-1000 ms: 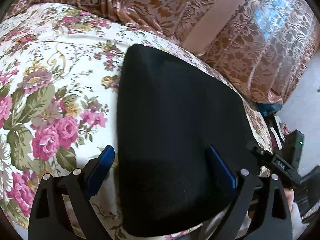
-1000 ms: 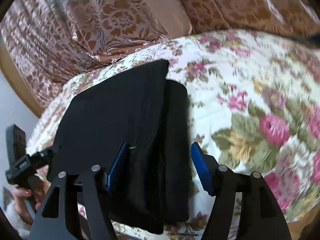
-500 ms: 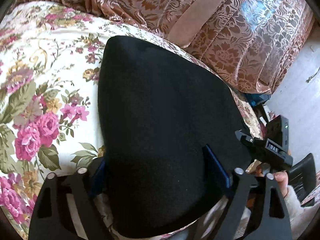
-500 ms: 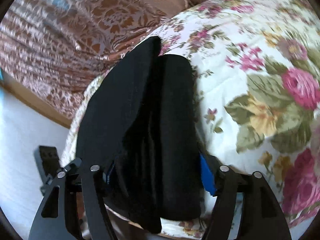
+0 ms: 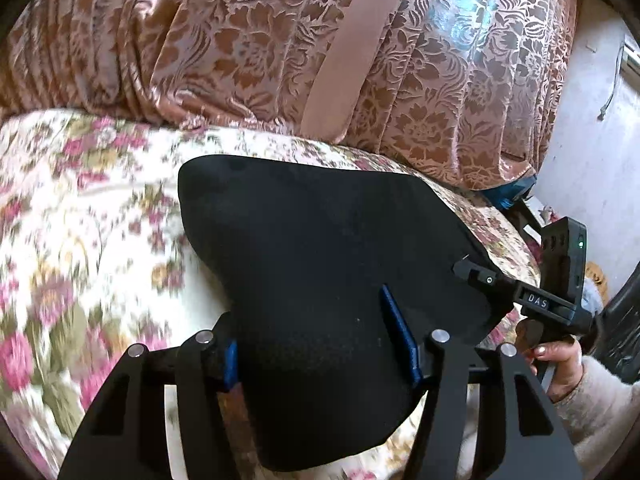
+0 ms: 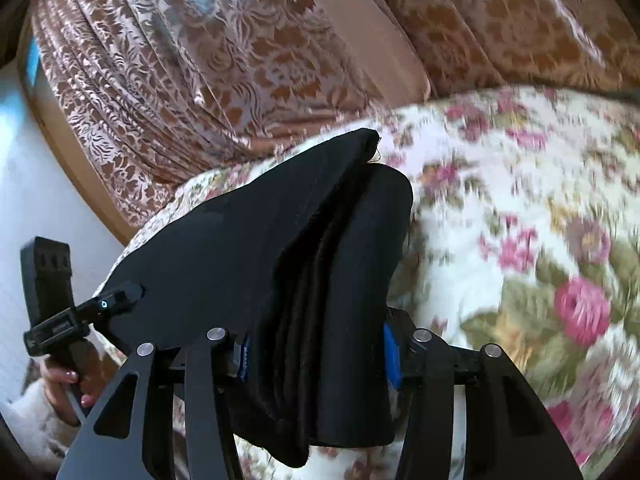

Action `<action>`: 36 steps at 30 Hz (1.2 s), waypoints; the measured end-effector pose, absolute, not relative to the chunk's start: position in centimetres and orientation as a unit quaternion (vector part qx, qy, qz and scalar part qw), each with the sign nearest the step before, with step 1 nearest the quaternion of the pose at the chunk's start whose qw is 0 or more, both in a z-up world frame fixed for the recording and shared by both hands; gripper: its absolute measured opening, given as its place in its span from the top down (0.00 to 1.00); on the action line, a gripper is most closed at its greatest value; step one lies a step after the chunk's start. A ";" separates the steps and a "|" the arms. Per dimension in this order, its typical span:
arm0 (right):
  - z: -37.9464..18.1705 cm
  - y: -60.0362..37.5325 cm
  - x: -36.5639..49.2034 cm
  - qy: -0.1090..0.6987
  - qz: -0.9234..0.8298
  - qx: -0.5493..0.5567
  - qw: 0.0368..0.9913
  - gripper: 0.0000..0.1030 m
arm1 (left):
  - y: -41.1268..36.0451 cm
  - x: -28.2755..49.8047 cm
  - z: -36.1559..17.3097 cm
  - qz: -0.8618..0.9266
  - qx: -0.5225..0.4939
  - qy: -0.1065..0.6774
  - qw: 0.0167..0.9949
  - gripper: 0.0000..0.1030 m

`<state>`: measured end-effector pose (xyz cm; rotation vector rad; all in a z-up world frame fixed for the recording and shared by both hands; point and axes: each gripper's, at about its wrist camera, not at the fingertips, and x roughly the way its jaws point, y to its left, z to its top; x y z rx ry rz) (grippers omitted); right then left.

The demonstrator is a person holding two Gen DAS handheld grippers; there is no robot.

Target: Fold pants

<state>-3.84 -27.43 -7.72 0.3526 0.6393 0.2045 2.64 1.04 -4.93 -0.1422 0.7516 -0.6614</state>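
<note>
Floral bedspread [image 5: 100, 216] in pink, green and cream covering the bed, brown damask curtain [image 5: 248, 48] hanging behind it, plain beige band [image 5: 344, 56] running down the curtain, white wall [image 5: 592, 148] to one side, blue object [image 5: 516, 192] under the curtain hem

Black hand-held gripper [image 5: 320, 356], blue pads [image 5: 400, 336], fuzzy cream sleeve [image 5: 600, 404]
</note>
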 end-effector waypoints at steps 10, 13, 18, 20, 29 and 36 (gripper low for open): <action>-6.5 -29.3 5.7 0.278 0.084 0.176 0.940 0.54 | -1.6 12.8 -4.0 -0.288 -0.062 0.330 0.897 0.43; -5.9 -29.9 9.3 0.268 0.077 0.181 0.943 0.54 | -2.5 16.2 -4.0 -0.275 -0.055 0.324 0.904 0.43; -5.7 -29.5 13.7 0.252 0.066 0.156 0.953 0.54 | -3.4 20.7 -5.6 -0.253 -0.048 0.328 0.909 0.42; -6.6 -30.0 15.0 0.257 0.055 0.165 0.951 0.54 | -4.2 21.5 -6.7 -0.244 -0.026 0.328 0.912 0.37; -10.7 -32.2 16.8 0.296 -0.002 0.197 0.935 0.32 | -3.8 22.0 -10.7 -0.233 -0.039 0.350 0.906 0.12; -10.2 -31.6 16.3 0.293 -0.021 0.181 0.939 0.28 | -3.6 20.6 -10.4 -0.202 -0.055 0.362 0.909 0.02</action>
